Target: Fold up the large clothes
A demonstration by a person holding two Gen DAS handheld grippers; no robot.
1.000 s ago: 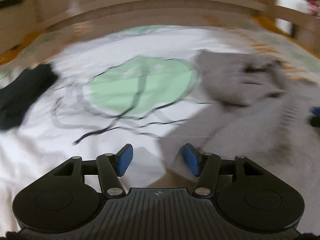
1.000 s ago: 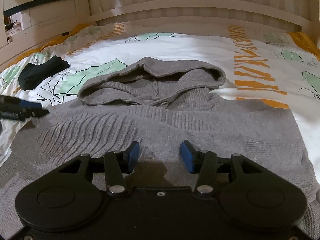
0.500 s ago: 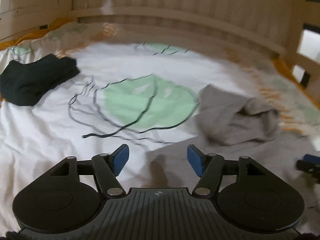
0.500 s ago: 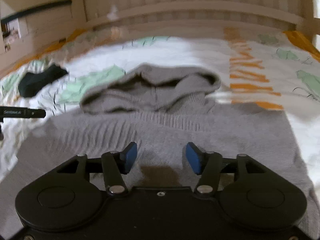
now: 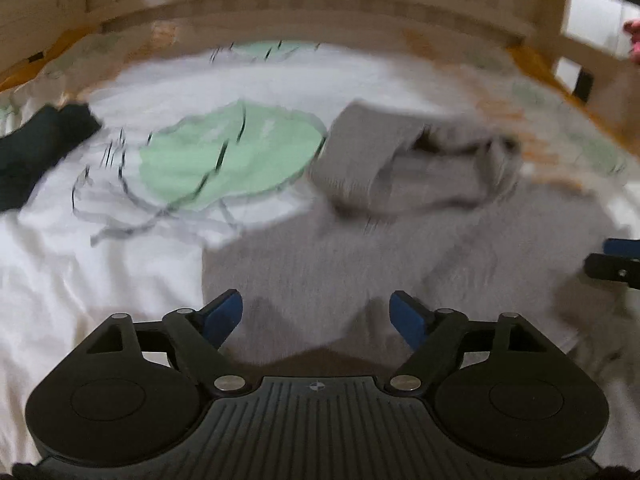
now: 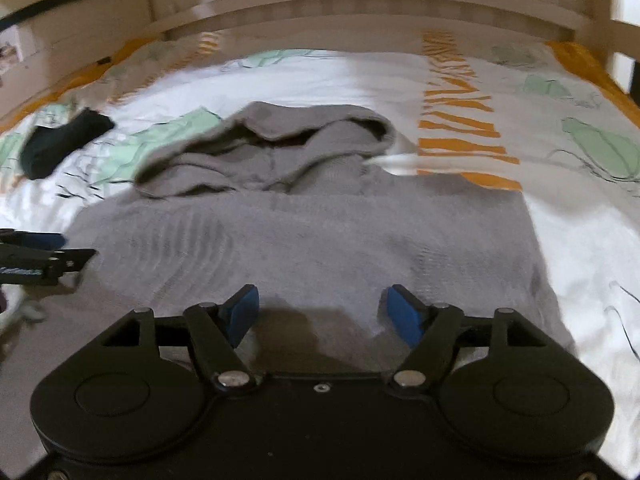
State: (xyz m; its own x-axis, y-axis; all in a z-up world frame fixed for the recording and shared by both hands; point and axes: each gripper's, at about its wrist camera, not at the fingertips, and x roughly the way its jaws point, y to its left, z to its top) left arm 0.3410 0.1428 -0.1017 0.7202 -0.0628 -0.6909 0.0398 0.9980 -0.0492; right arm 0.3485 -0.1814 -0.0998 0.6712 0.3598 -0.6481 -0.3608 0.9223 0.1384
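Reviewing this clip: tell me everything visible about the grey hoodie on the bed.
The hoodie is grey knit with ribbed panels, lying flat on the bedsheet, its body already folded into a rough rectangle. Its hood lies open at the far end, rumpled, lining showing. Both tools hover above the near edge, jaws opening, nothing between them; neither visibly touches it. A dark garment lies apart, to the left.
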